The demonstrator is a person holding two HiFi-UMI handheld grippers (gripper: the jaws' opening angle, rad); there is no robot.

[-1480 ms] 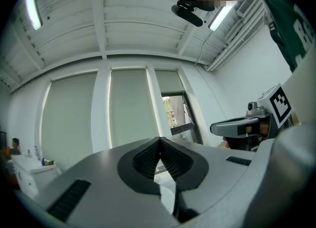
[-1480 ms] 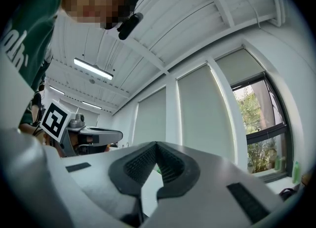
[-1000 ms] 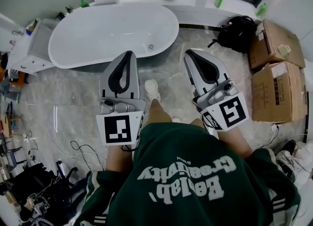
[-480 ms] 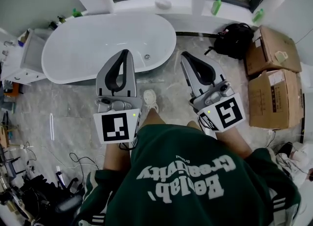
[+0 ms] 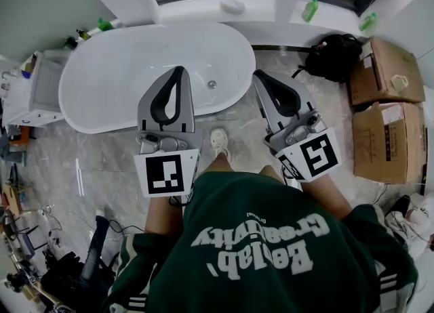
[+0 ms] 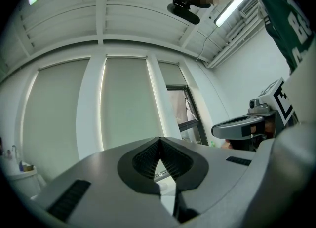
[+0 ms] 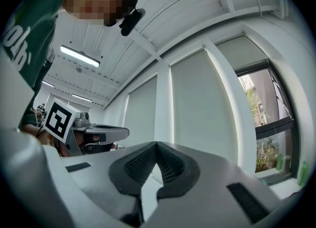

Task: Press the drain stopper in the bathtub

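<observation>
The white oval bathtub (image 5: 122,74) lies on the marble floor ahead of me in the head view. Its small round metal drain stopper (image 5: 211,84) sits in the tub's bottom near the right end. My left gripper (image 5: 179,70) is shut and holds nothing; its tip shows over the tub's near side, left of the stopper. My right gripper (image 5: 260,74) is also shut and holds nothing, over the floor just right of the tub. Both gripper views point up at blinds and ceiling: left gripper (image 6: 159,139), right gripper (image 7: 157,144). No tub shows in them.
A black backpack (image 5: 332,54) and two cardboard boxes (image 5: 386,61) (image 5: 388,135) stand on the floor at the right. Green bottles (image 5: 310,10) are on the window ledge. A white cabinet (image 5: 30,91) stands left of the tub. Cables and gear (image 5: 61,278) clutter the lower left. My shoe (image 5: 218,139) is near the tub.
The view has shifted slightly, and the tub and its stopper now sit a little nearer to the gripper tips. Both grippers stay shut, side by side, in the same pose.
</observation>
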